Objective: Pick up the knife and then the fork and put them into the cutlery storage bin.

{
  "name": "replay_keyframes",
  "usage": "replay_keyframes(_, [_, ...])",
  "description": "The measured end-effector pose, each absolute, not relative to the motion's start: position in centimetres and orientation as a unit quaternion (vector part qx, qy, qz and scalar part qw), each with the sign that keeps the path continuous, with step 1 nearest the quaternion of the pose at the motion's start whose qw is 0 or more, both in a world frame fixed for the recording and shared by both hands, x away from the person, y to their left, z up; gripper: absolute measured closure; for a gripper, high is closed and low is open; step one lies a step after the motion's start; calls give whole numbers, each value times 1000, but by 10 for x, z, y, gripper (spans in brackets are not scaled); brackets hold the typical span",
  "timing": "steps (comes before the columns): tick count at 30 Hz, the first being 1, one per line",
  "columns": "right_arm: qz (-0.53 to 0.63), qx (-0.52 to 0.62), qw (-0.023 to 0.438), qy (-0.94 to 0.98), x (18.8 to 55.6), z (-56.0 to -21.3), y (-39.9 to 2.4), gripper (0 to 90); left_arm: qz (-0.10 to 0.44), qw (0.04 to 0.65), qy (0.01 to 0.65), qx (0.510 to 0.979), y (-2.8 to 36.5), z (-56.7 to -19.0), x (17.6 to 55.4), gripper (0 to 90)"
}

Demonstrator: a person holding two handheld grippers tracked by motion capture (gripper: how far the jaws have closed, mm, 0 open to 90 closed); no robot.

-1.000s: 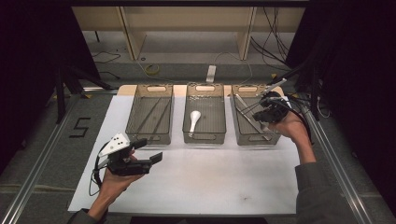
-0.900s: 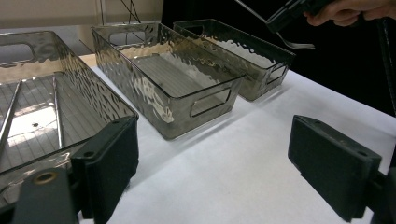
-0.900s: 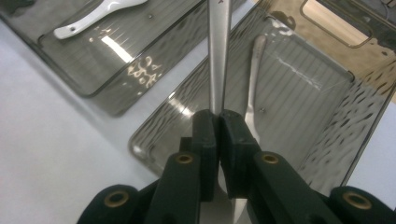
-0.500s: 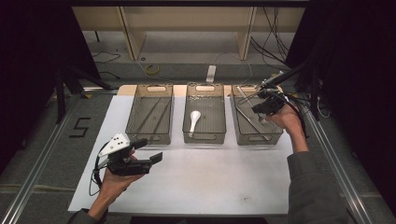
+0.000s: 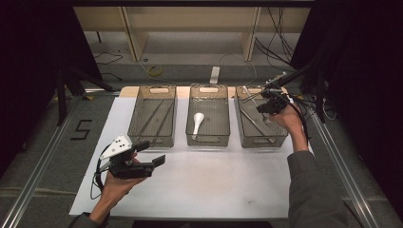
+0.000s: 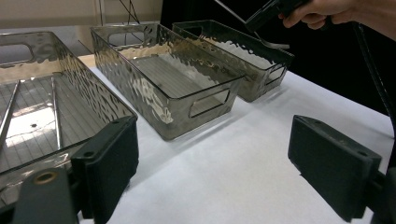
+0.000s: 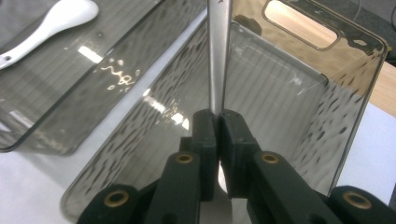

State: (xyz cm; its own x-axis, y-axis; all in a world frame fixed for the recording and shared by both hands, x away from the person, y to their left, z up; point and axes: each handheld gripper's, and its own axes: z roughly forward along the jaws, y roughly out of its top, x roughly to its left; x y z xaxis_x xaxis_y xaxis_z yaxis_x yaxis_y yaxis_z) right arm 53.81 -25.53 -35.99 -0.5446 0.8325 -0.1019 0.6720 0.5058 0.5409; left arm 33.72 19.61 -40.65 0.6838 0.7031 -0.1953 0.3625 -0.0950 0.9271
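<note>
Three clear bins stand in a row on the white mat. My right gripper (image 5: 264, 104) hangs over the far end of the right bin (image 5: 262, 142), shut on the flat handle of a metal utensil (image 7: 218, 56) that runs straight out from its pads (image 7: 205, 126). From the high view that utensil (image 5: 251, 94) slants toward the bin's far left corner. A white spoon (image 5: 197, 122) lies in the middle bin (image 5: 209, 139). My left gripper (image 5: 152, 153) is held above the mat in front of the left bin (image 5: 153, 138), open, with nothing between its jaws (image 6: 212, 154).
Thin metal rods lie in the left bin (image 6: 28, 116). More metal cutlery (image 5: 255, 122) rests in the right bin. The mat's front half (image 5: 214, 185) is bare white. Metal rails run along both table sides, and cables trail at the far right.
The right hand has shifted a little toward the far end of the right bin and slightly lower, carrying the utensil. The left hand has stayed where it was.
</note>
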Motion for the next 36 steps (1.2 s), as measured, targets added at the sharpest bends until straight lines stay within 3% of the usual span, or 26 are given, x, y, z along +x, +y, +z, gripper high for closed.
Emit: replay_keyframes(36, [216, 485, 185, 827, 553, -399, -258, 853, 152, 563, 367, 724, 197, -406, 336, 156])
